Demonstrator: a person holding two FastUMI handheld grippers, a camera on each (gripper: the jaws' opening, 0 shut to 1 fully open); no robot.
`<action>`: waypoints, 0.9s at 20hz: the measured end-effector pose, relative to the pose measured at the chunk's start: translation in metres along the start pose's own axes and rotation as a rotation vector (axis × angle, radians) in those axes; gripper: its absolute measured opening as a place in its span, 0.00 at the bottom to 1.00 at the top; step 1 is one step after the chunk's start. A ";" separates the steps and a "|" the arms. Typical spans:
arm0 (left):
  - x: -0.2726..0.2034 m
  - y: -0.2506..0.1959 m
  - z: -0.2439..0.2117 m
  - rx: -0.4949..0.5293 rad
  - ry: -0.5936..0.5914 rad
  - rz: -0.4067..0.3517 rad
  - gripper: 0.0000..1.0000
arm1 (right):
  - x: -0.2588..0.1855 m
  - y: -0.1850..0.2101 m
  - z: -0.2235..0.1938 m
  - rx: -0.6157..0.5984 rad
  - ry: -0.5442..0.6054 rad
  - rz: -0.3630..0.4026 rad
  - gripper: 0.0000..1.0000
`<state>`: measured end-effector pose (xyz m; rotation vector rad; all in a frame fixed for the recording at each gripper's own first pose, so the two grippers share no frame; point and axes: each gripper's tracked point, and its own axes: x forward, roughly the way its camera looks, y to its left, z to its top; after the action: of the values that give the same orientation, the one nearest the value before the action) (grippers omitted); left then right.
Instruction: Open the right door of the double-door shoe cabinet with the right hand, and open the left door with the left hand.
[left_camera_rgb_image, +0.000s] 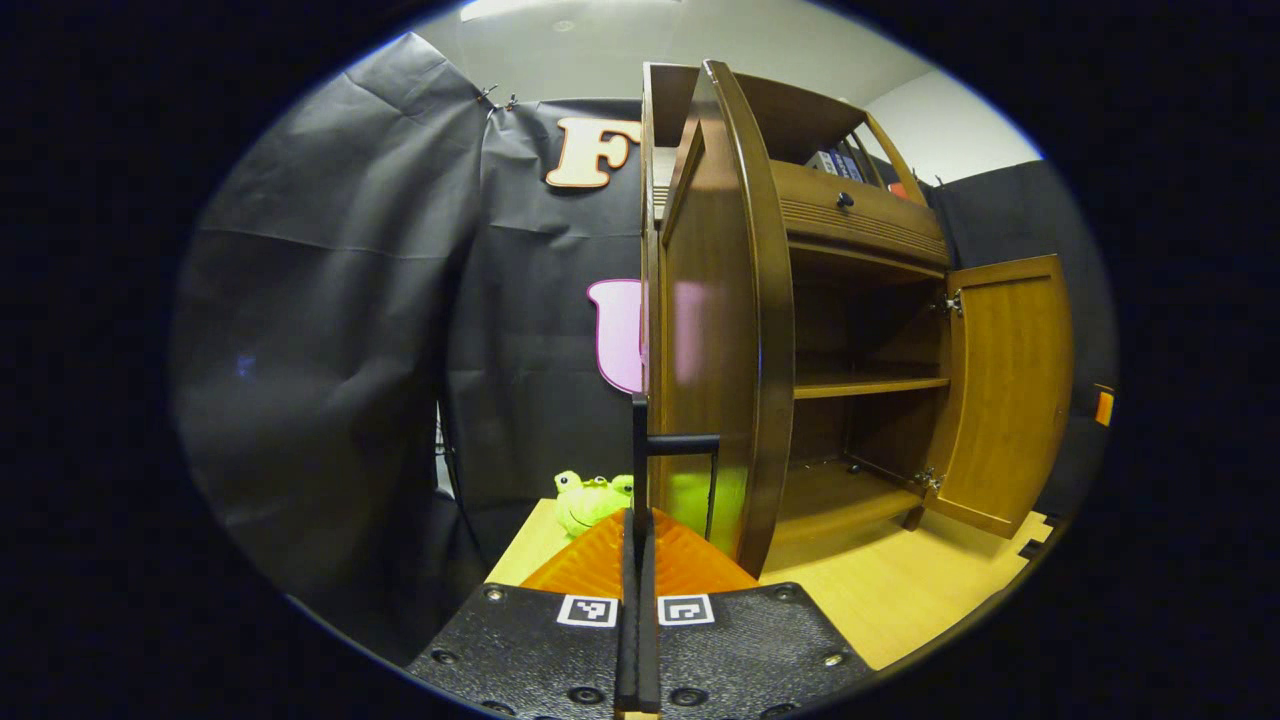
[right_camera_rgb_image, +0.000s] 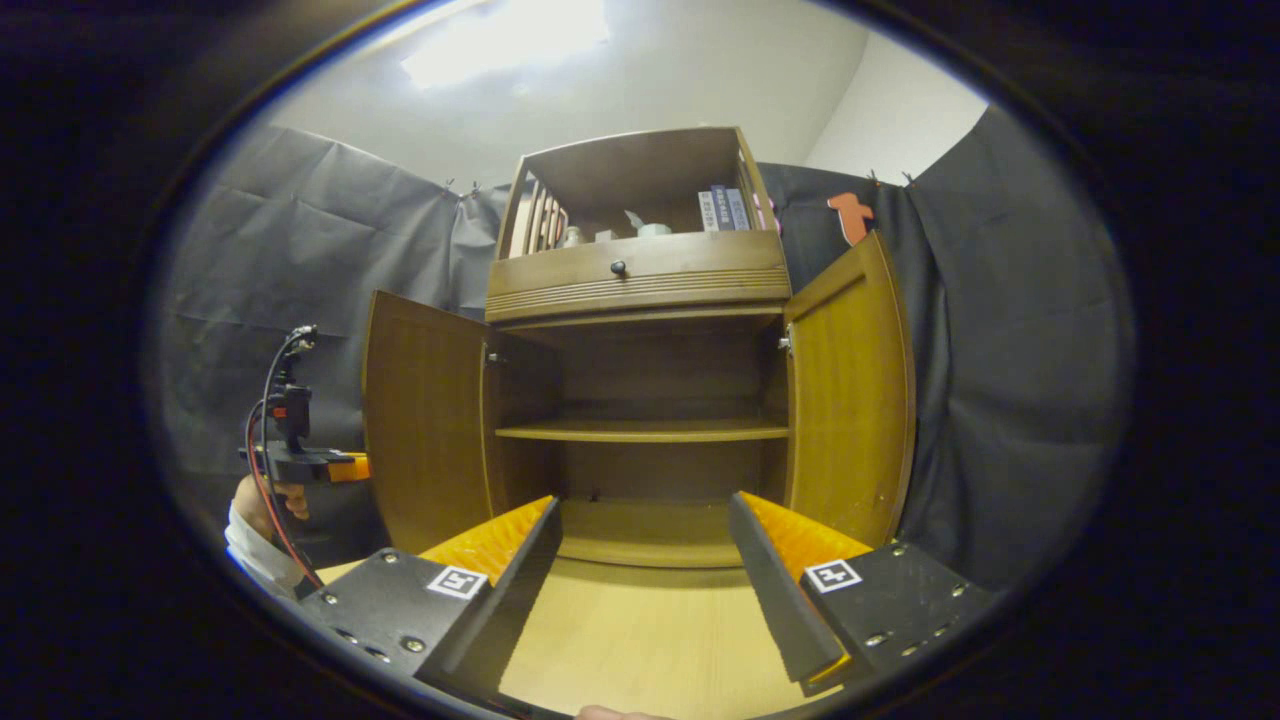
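The brown wooden shoe cabinet (right_camera_rgb_image: 640, 280) stands straight ahead of my right gripper (right_camera_rgb_image: 640, 590), which is open with nothing between its fingers. Both doors stand swung out: the left door (right_camera_rgb_image: 425, 420) and the right door (right_camera_rgb_image: 850, 390). In the left gripper view I see the left door (left_camera_rgb_image: 710, 330) edge-on and the right door (left_camera_rgb_image: 1005, 390) beyond it. My left gripper (left_camera_rgb_image: 637, 560) is shut on the left door's thin black handle (left_camera_rgb_image: 680, 441). The right gripper view shows the left gripper (right_camera_rgb_image: 300, 462), held by a hand (right_camera_rgb_image: 262, 510), at that door's outer edge.
Inside the cabinet is a bare shelf (right_camera_rgb_image: 640, 431). Above it are a drawer with a dark knob (right_camera_rgb_image: 619, 268) and an open top shelf with books (right_camera_rgb_image: 722, 208). A green plush toy (left_camera_rgb_image: 590, 497) lies left of the cabinet on the light wooden surface (left_camera_rgb_image: 900, 590).
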<state>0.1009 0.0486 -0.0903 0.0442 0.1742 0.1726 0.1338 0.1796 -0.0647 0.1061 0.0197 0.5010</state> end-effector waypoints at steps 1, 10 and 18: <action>-0.001 -0.001 0.000 0.002 -0.001 -0.015 0.01 | 0.001 0.000 0.000 -0.004 0.002 0.003 0.99; -0.002 0.000 -0.002 0.008 0.002 -0.065 0.01 | 0.004 0.010 0.004 -0.021 0.000 0.036 0.99; -0.007 0.005 0.001 0.029 -0.014 -0.030 0.03 | 0.007 0.007 0.004 -0.037 0.002 0.033 0.99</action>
<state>0.0933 0.0523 -0.0881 0.0711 0.1635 0.1395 0.1369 0.1883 -0.0599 0.0699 0.0111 0.5340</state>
